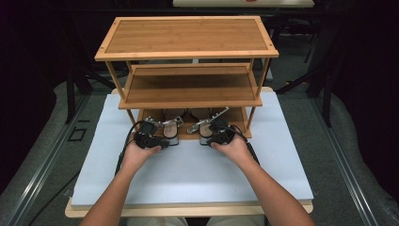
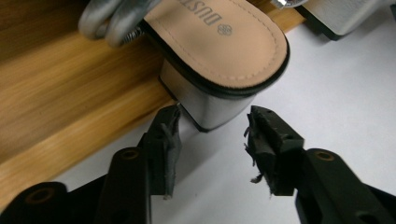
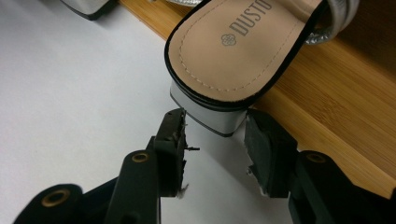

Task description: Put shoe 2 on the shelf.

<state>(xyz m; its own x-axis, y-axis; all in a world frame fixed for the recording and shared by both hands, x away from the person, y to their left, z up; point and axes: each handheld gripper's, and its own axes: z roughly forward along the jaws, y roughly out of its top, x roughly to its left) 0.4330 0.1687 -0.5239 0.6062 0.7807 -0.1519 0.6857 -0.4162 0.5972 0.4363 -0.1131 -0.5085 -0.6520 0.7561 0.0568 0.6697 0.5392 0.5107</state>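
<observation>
Two sandals are sitting on the bottom shelf (image 1: 149,117) of a three-tier wooden rack (image 1: 187,36), heels sticking out over the front edge onto the white table (image 1: 188,174). Left gripper (image 1: 157,137) is sitting at the heel of the left sandal (image 1: 172,123); right gripper (image 1: 217,135) is sitting at the heel of the right sandal (image 1: 205,123). Both hands are resting on the table just in front of the rack, the left hand (image 1: 137,153) and the right hand (image 1: 234,147) each wrapping its tool. In the left gripper view the left gripper (image 2: 212,135) is standing open, jaws spread apart, with the silver block heel of the left sandal (image 2: 219,44) sitting just ahead of the gap, near the tips; one tip is looking very close to the heel corner, contact not clear. Nothing is being clamped. In the right gripper view the right gripper (image 3: 215,137) is also standing open, jaws on either side of the silver heel of the right sandal (image 3: 233,51), tips right at the heel's lower edge, not squeezing it as far as visible. Both tan insoles are facing up, printed logo showing. The pads (image 3: 256,144) are looking frayed at the edges. The other sandal's heel is peeking in at the top corner of each gripper view.
</observation>
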